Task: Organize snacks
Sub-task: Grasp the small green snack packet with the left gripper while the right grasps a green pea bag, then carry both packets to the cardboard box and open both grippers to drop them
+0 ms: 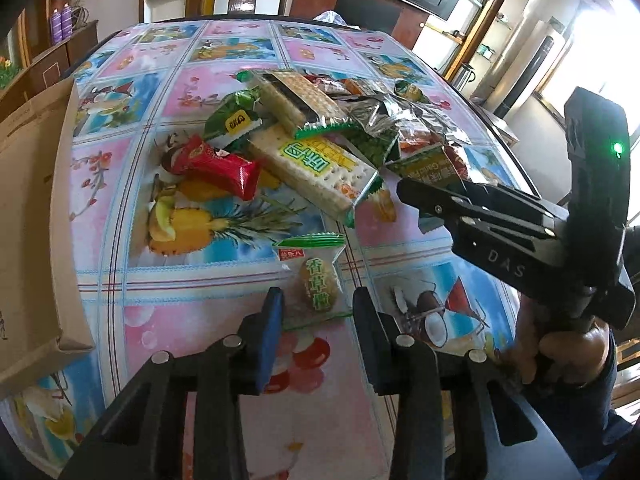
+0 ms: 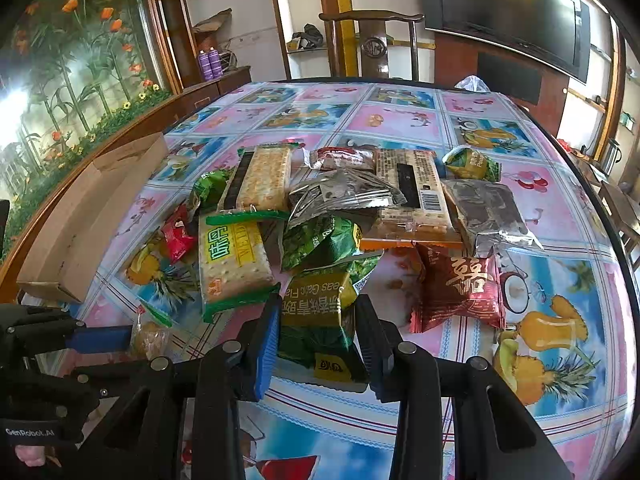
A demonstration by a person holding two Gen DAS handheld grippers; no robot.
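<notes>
Both hands busy at the snack pile on the counter (image 1: 224,56), patterned cloth. Left hand-held gripper (image 1: 318,312) straddles a small clear packet with green edges and a yellow-green sweet, the herb packet (image 1: 318,280); it lies alone near the pile's near edge, long axis running away from the camera, in line with the fingers. Jaws narrowed around its near end, pads at the film on both sides, looks like a grip though contact is hard to confirm. Right hand-held gripper (image 2: 318,332) is closed on a green garlic-pea bag (image 2: 320,308) at the near edge of the pile, bag's long axis also along the fingers. Cardboard box (image 1: 28,216) sits open on the left of the counter, close beside the left hand, well apart from the right. Likely next: lift both and carry left to the box; the left hand is nearer, the right would need to cross over the cracker pack (image 2: 234,260).
</notes>
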